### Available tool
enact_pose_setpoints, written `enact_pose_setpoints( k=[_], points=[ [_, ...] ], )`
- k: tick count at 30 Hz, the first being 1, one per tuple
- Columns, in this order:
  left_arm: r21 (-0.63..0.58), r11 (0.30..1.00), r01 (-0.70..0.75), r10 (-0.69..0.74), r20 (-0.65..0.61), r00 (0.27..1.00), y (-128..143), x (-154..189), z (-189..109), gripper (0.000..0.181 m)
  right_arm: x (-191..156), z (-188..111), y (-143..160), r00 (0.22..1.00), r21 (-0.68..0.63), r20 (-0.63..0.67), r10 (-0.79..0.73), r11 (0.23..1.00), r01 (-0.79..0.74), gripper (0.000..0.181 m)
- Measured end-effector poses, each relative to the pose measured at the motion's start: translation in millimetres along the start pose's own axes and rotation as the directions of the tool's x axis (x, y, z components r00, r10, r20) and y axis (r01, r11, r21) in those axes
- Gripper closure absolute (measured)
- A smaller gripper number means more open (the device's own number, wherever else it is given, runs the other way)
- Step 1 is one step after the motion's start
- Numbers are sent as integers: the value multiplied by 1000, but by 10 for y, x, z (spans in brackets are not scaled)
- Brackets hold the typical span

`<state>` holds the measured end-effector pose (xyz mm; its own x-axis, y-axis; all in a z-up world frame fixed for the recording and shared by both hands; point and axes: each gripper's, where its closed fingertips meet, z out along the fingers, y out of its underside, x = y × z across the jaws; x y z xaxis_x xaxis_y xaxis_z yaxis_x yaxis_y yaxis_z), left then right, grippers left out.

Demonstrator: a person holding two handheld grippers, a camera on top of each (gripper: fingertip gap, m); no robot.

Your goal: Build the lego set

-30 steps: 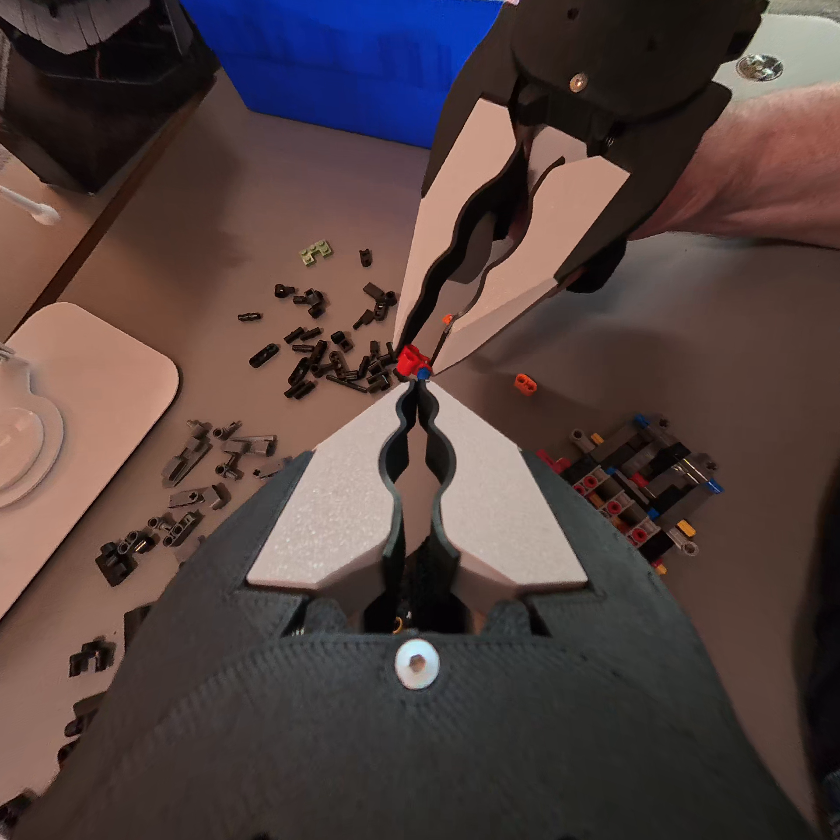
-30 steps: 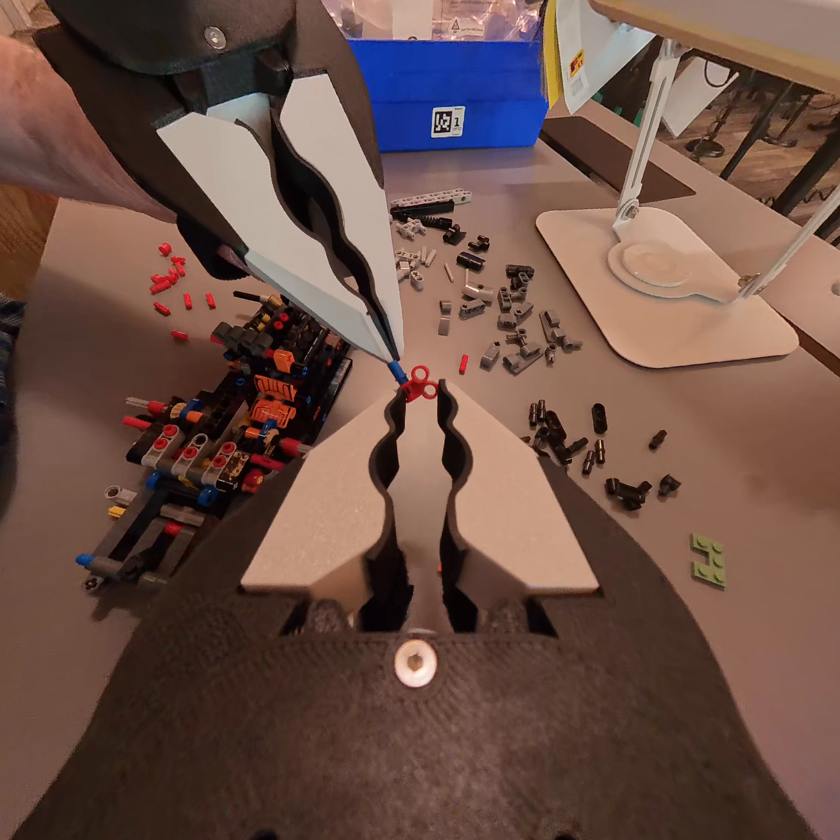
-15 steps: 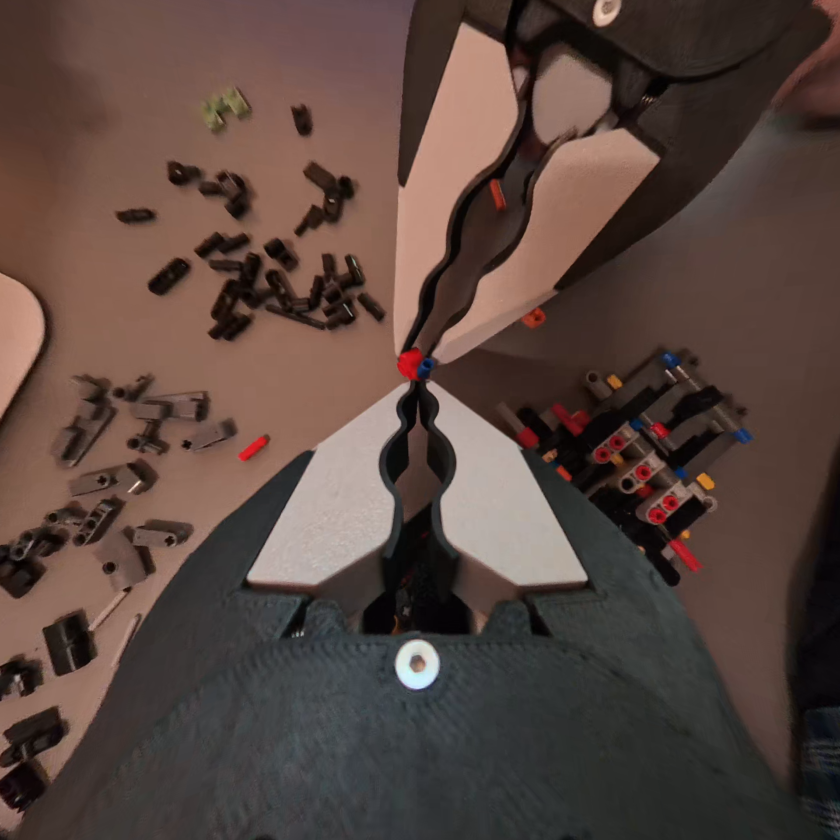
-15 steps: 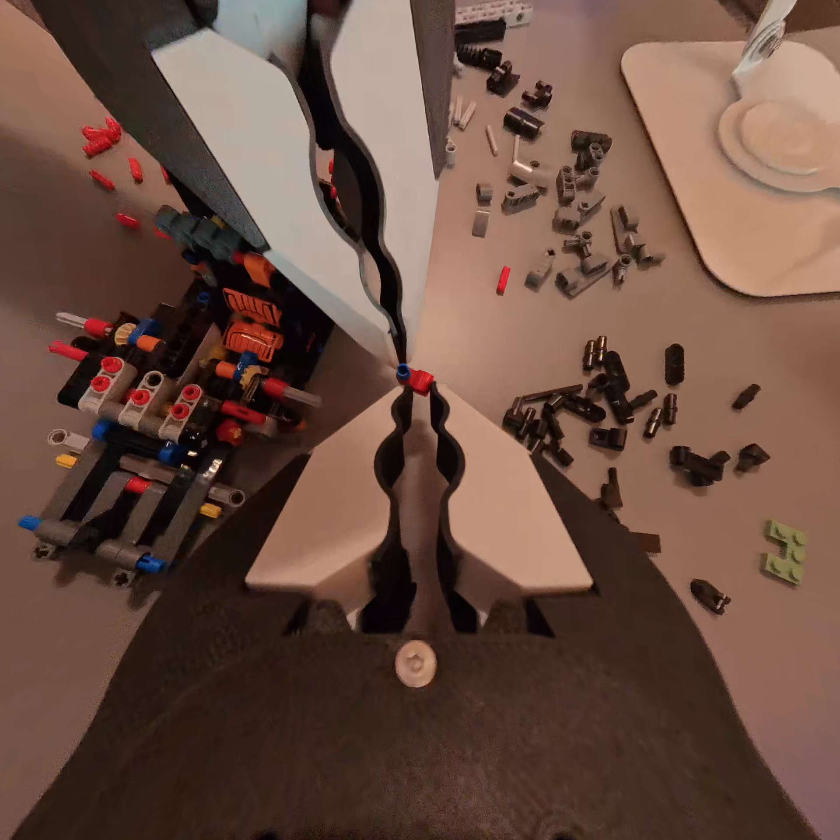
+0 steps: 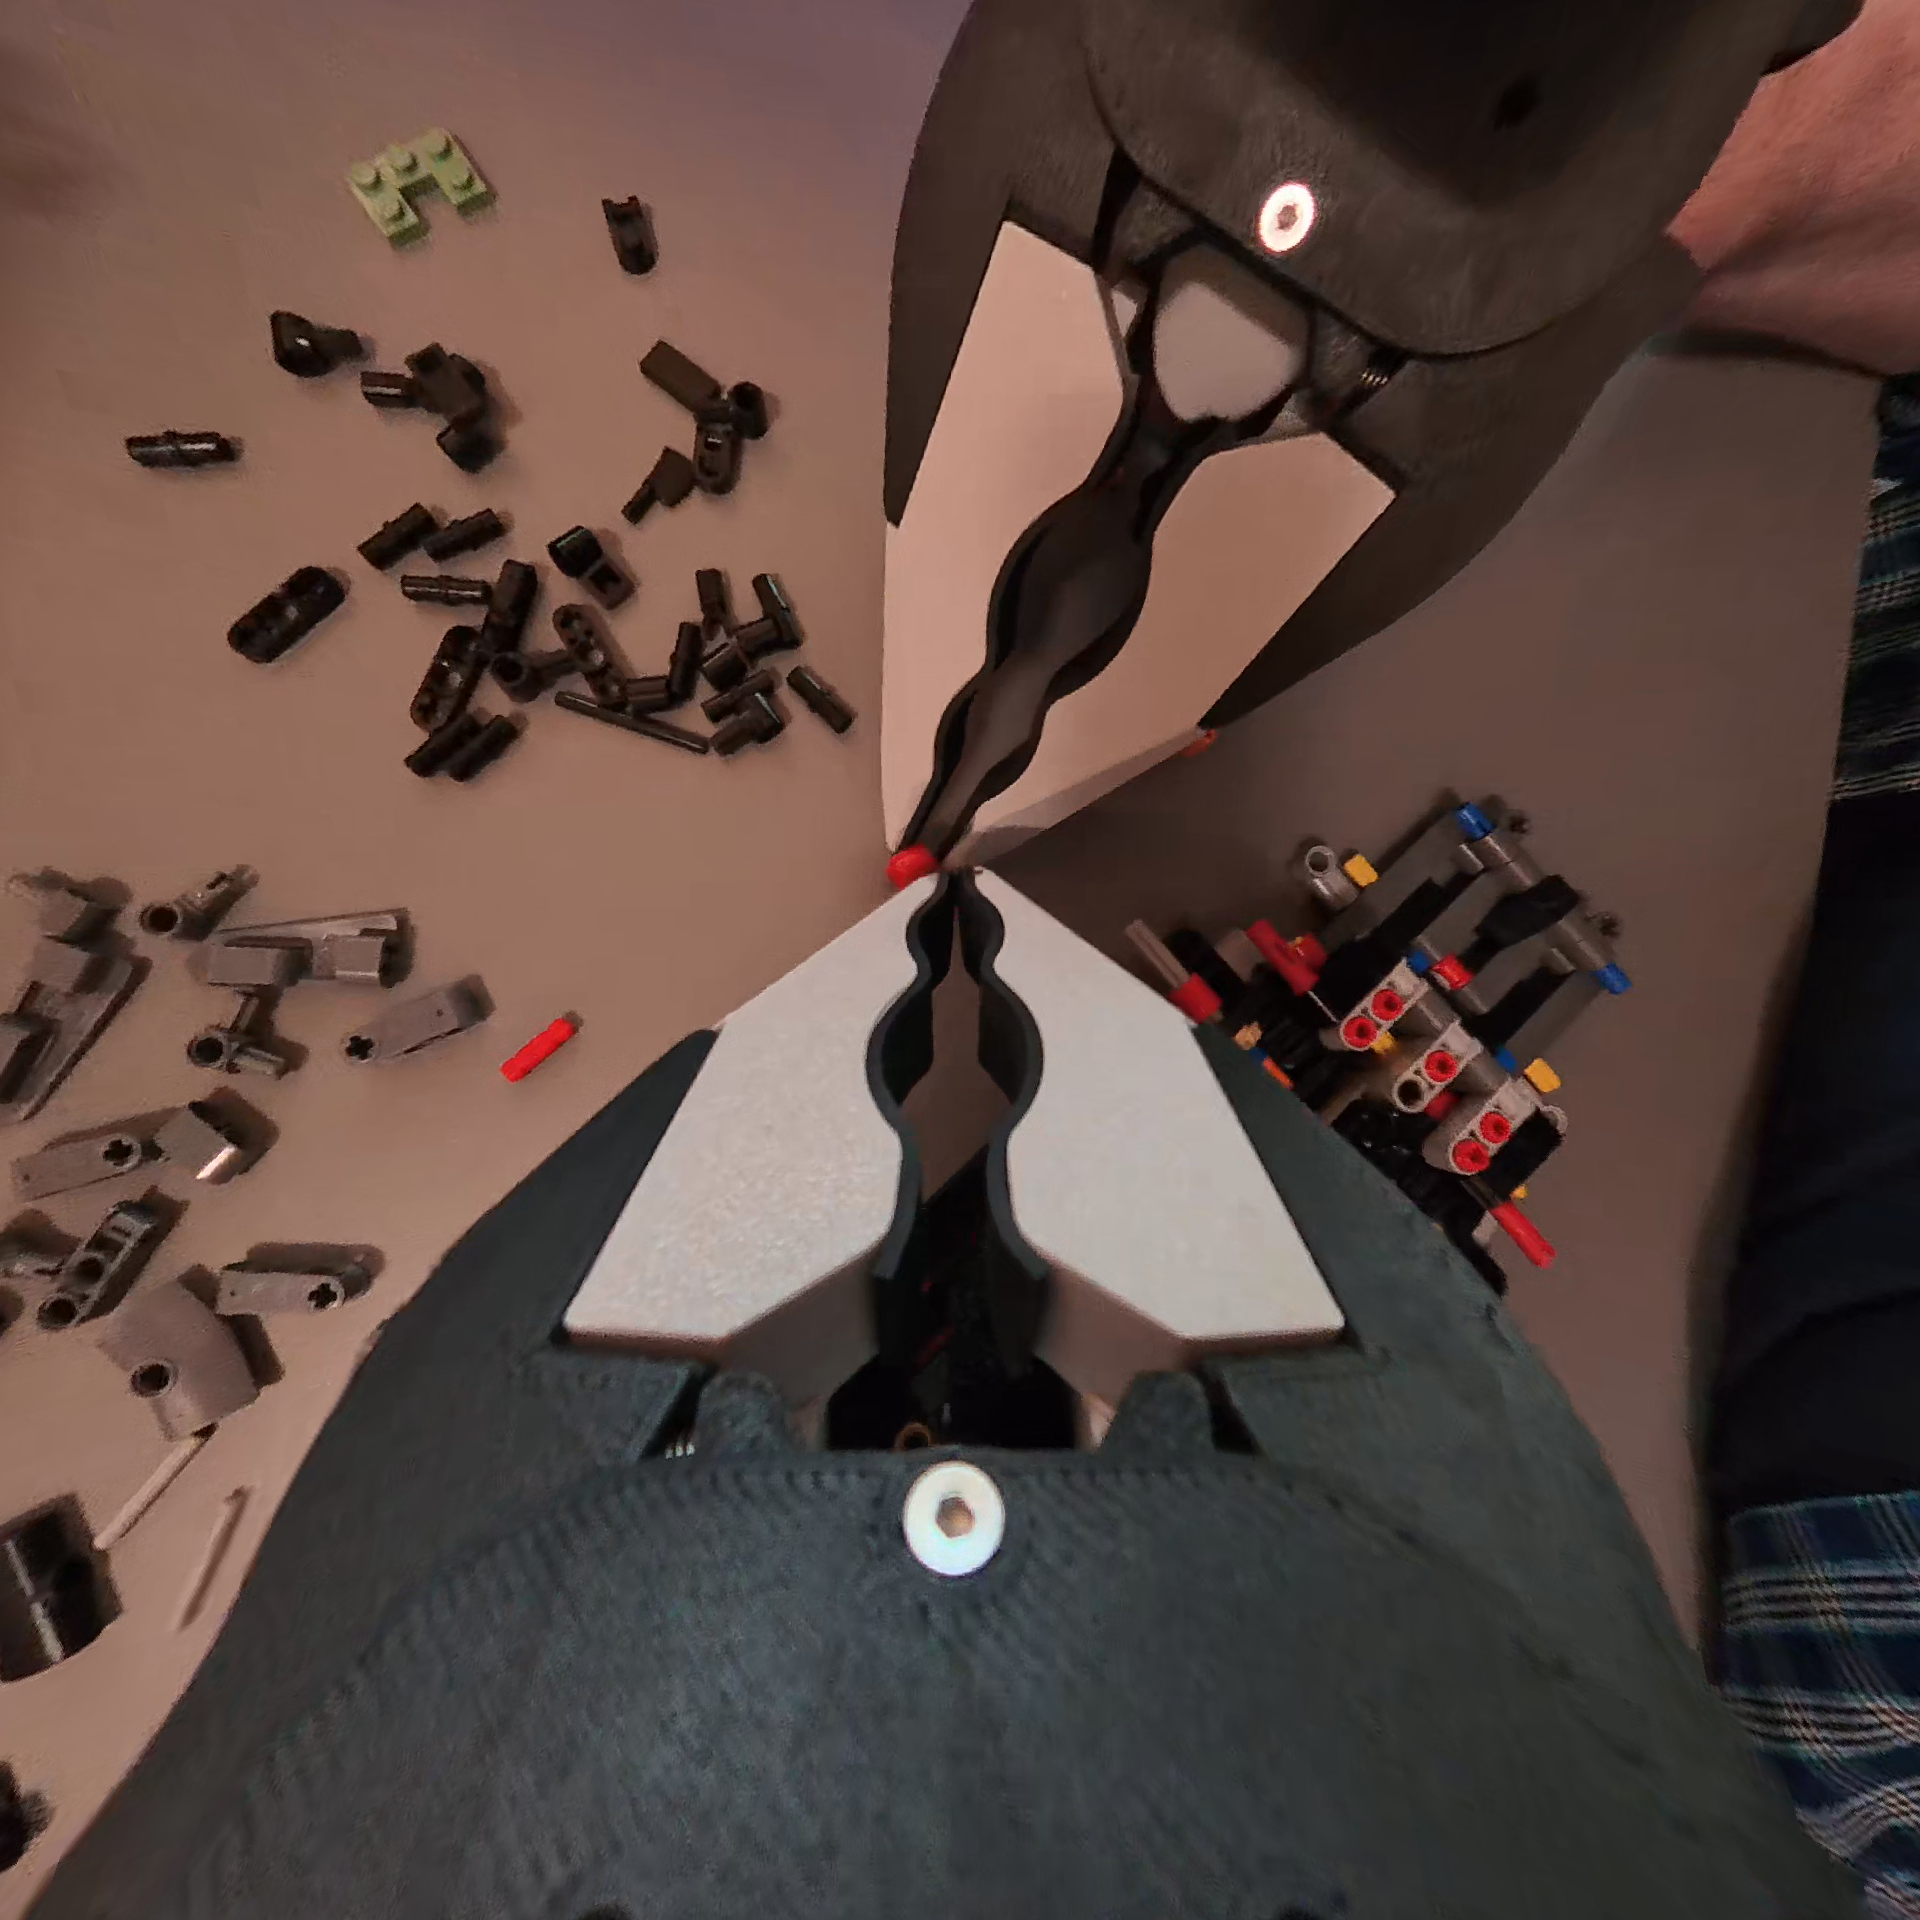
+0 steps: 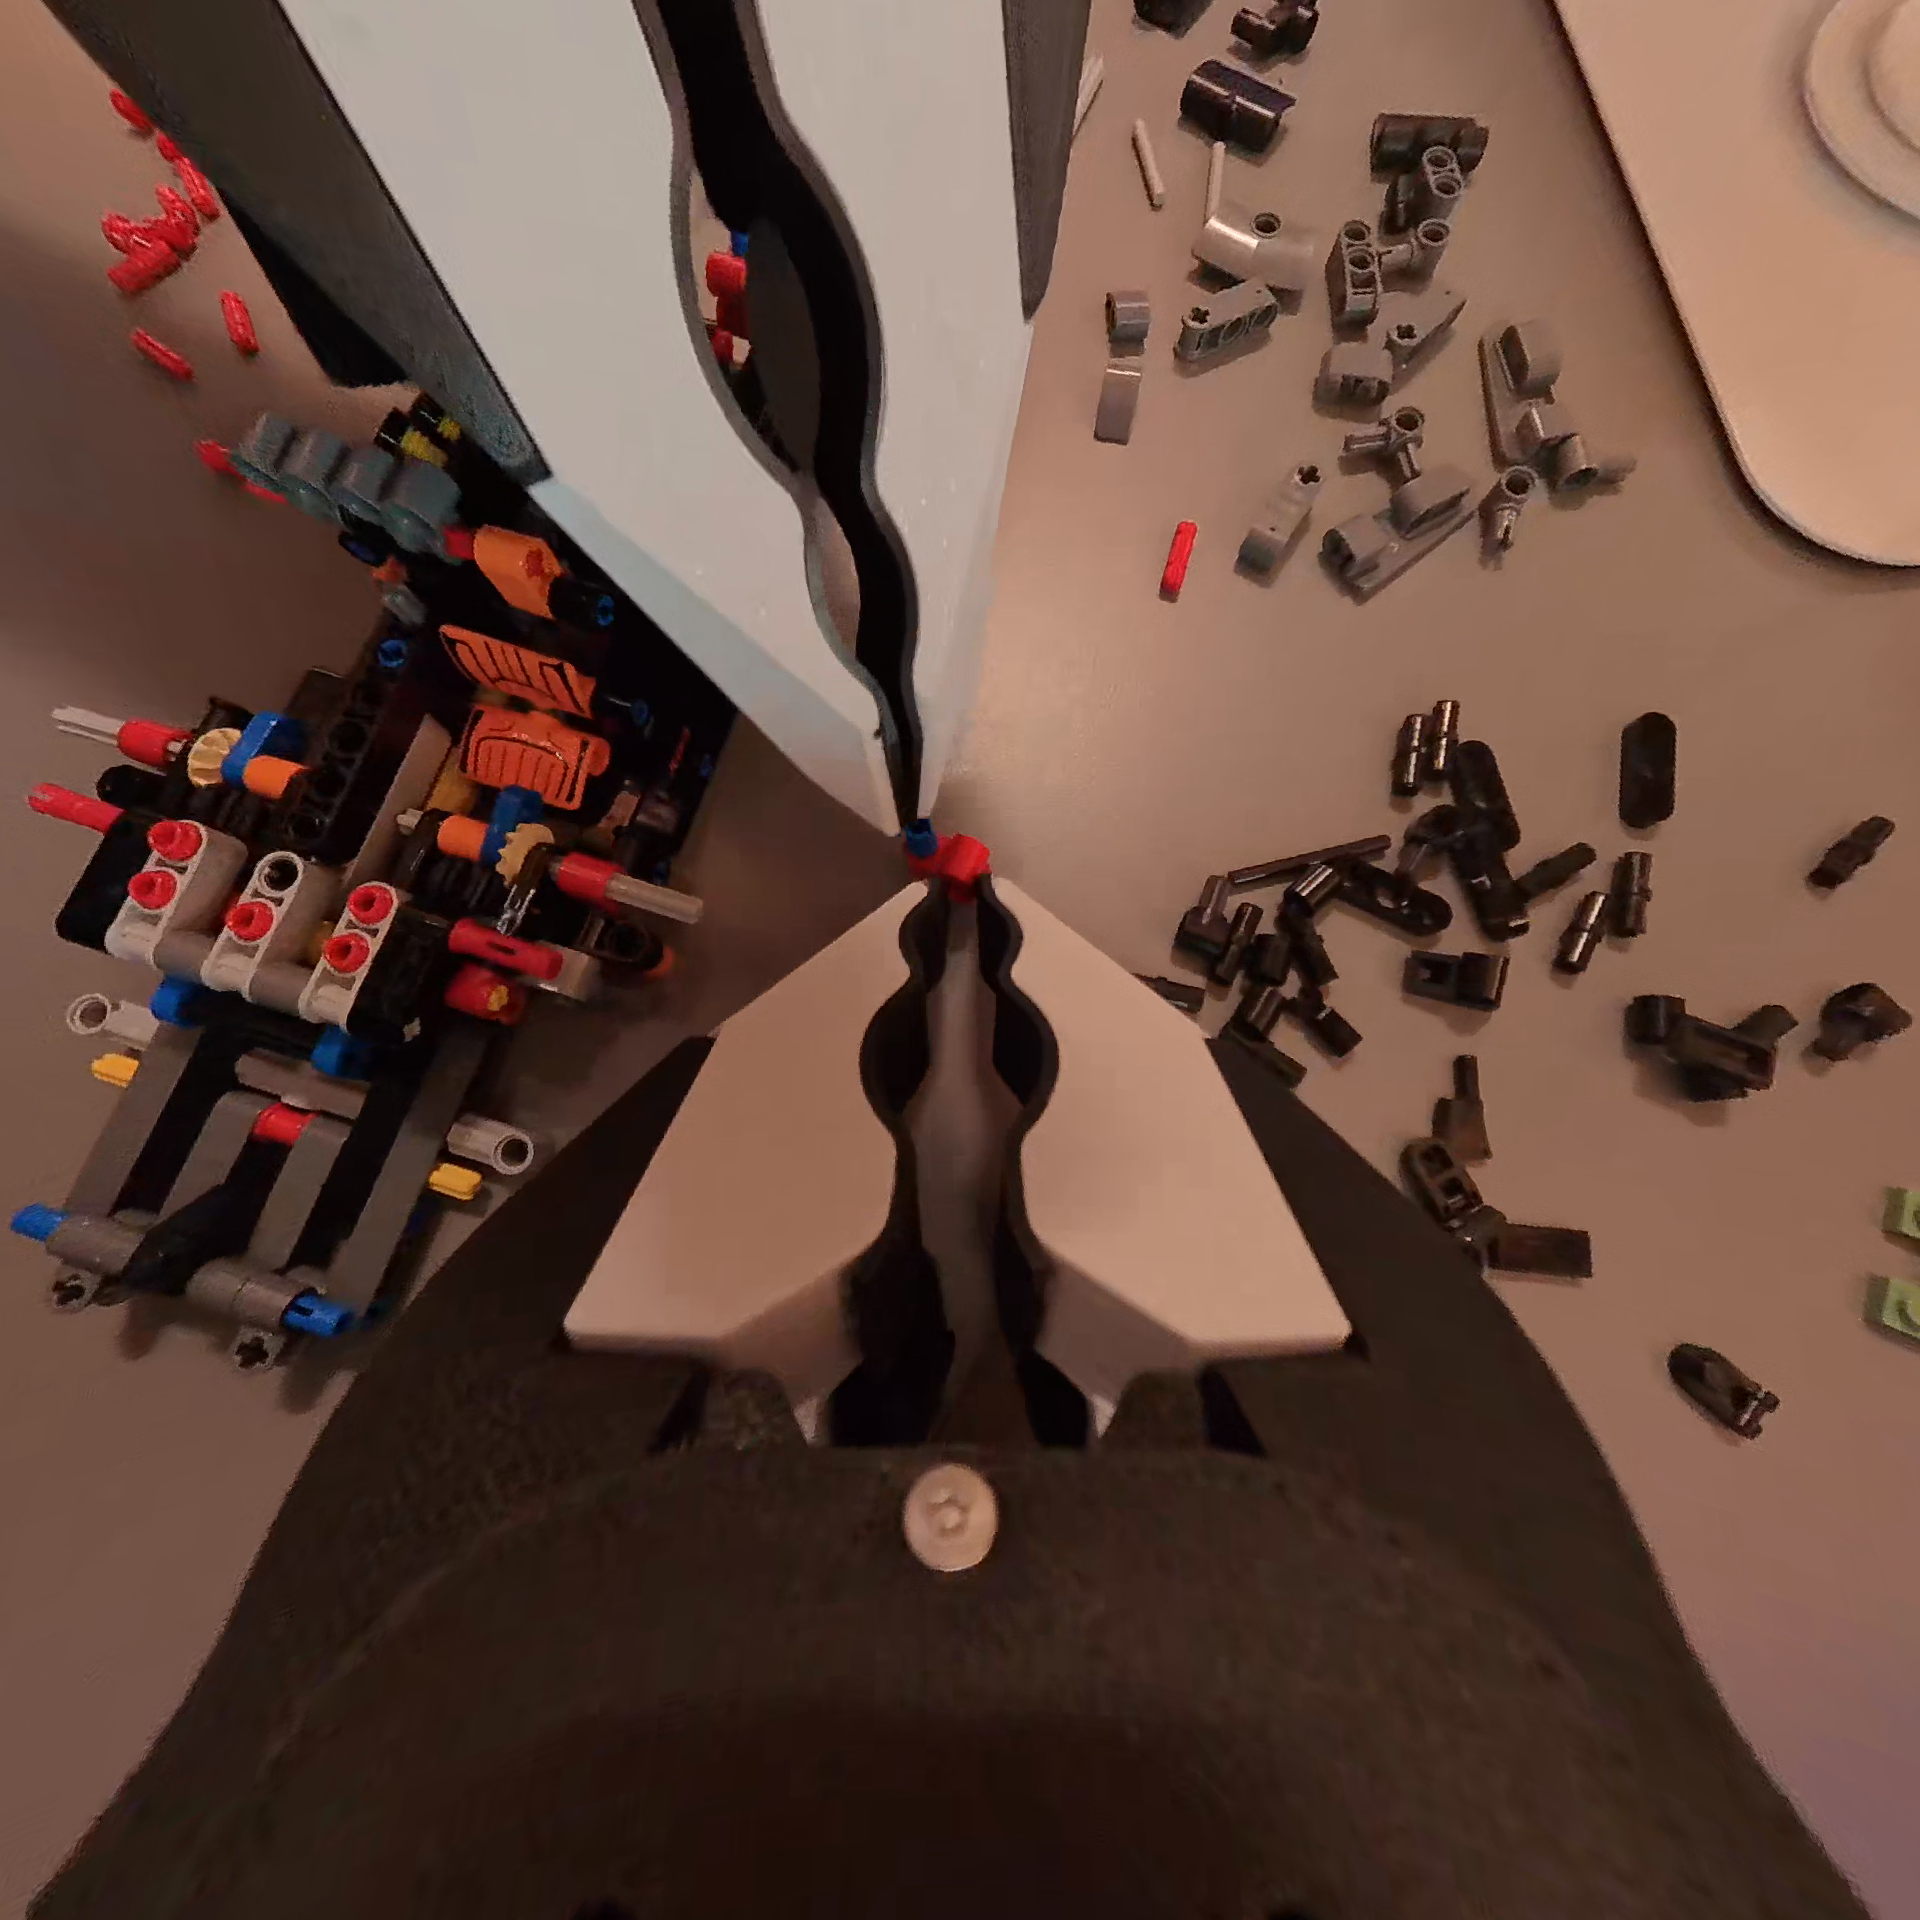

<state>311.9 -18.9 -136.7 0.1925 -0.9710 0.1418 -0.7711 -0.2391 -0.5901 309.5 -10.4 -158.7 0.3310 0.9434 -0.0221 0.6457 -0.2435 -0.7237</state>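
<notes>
Both tools met tip to tip mid-frame: right gripper (image 6: 951, 894) clamped on a small red plastic connector (image 6: 958, 858), left gripper (image 5: 951, 883) pinched on a tiny blue plastic pin (image 6: 918, 835), the pin touching the connector, seemingly being pushed in. In the left wrist view the blue pin was hidden, only the red piece showed. Build looked partway: a multicoloured half-built Technic chassis (image 6: 343, 935) sat left of centre in the right view, lots left loose. Black pins and links (image 5: 582, 644) upper left of the left view, grey connectors (image 6: 1392, 416) upper right, red pins (image 6: 156, 239) top left, a green notched plate (image 5: 421, 185). Matte grey-brown tabletop (image 5: 727, 156); white rounded stand base (image 6: 1766, 260) upper right. Room not visible.
</notes>
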Motion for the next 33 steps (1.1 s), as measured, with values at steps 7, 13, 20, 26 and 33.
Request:
enact_pose_setpoints(
  k=[7,13,20,26,33],
  points=[
    [-29,998,49,-50,-23,999,57,-27,33,181,-12,6,-7,1000,-2,8,5,1000,-5,178],
    [-61,998,8,-8,5,1000,79,-33,44,181,-9,1,-12,1000,-3,15,24,1000,-24,179],
    [-59,998,-11,12,18,1000,71,-10,76,181,40,22,10,1000,-12,-11,28,1000,-28,181],
    [-67,998,-13,14,14,1000,63,-11,83,181,47,27,7,999,-7,3,43,999,-43,181],
    [-55,998,36,-37,-29,999,91,-39,48,181,43,28,5,999,-2,15,42,999,-42,181]
  ],
)
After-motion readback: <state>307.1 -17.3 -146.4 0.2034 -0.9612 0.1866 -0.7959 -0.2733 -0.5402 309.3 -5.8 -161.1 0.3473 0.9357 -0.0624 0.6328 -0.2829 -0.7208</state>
